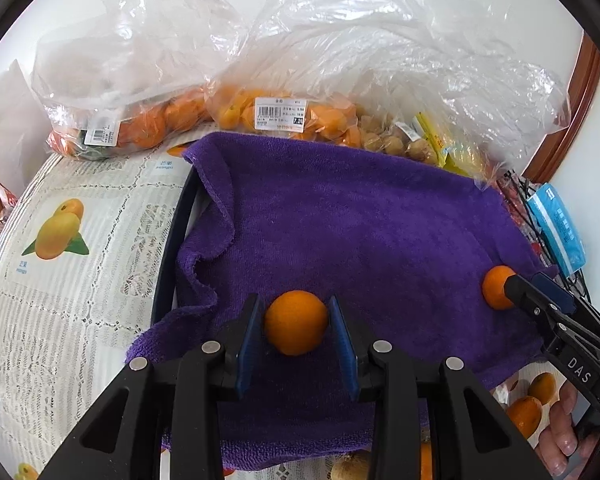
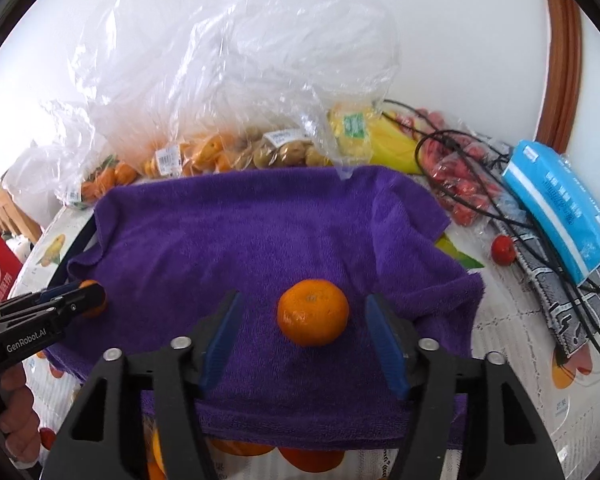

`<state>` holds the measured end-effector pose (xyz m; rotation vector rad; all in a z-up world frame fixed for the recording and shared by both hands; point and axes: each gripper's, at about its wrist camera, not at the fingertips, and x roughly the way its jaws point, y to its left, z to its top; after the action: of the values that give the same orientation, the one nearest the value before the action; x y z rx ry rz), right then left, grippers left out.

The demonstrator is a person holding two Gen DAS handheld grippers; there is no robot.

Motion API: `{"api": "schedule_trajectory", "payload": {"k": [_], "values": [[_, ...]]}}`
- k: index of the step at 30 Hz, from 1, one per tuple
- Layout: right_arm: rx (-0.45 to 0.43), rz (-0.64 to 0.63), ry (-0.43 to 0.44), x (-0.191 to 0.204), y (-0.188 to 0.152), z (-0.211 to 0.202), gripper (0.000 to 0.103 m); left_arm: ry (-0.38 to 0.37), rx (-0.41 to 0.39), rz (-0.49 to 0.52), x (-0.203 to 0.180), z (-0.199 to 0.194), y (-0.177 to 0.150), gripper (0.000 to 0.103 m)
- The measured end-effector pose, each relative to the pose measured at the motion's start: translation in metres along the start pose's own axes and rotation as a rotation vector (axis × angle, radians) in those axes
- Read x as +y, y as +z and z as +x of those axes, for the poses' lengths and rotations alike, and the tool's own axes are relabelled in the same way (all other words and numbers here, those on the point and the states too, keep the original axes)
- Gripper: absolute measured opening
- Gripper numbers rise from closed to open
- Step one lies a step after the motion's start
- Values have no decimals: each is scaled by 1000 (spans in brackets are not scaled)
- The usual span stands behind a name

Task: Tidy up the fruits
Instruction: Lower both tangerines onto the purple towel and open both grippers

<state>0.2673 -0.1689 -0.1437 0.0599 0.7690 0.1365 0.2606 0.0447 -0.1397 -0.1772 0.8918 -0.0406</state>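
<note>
The left claw (image 1: 296, 332) seems clamped on a small orange (image 1: 296, 322), steadying it on the purple towel (image 1: 360, 232). The right claw (image 2: 302, 330) stands apart around another orange (image 2: 313, 312) near the towel's front edge, neither pad touching it.

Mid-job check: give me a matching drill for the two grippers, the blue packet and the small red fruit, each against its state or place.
1 left gripper
2 right gripper
3 blue packet
4 small red fruit

A on the tablecloth, right of the purple towel
B jaws wide, loose mandarin between them
C pads against the gripped mandarin
D lying over black cables

Pairs: 1-C; 2-B; 3-D; 4-A
</note>
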Motion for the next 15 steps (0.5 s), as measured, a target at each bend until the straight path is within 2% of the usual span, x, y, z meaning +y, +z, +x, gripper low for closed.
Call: {"api": "schedule_trajectory", "payload": {"k": [1,3,6,12,15], "values": [[-14,4,-1,0,1,-3,71,-11,-7,-5,1,-3,0,36],[-23,9,-8,-1,2,-6,74,-26,-20,-15,1,-8,1,46],[-40,17,-14,-3,4,-12,74,-23,-53,-15,0,-17,3,54],[-114,39,-16,-12,5,-37,74,14,-94,-6,-2,-32,6,57],[-138,58,-45,-20,0,-52,74,22,-114,-13,-2,-37,7,59]]}}
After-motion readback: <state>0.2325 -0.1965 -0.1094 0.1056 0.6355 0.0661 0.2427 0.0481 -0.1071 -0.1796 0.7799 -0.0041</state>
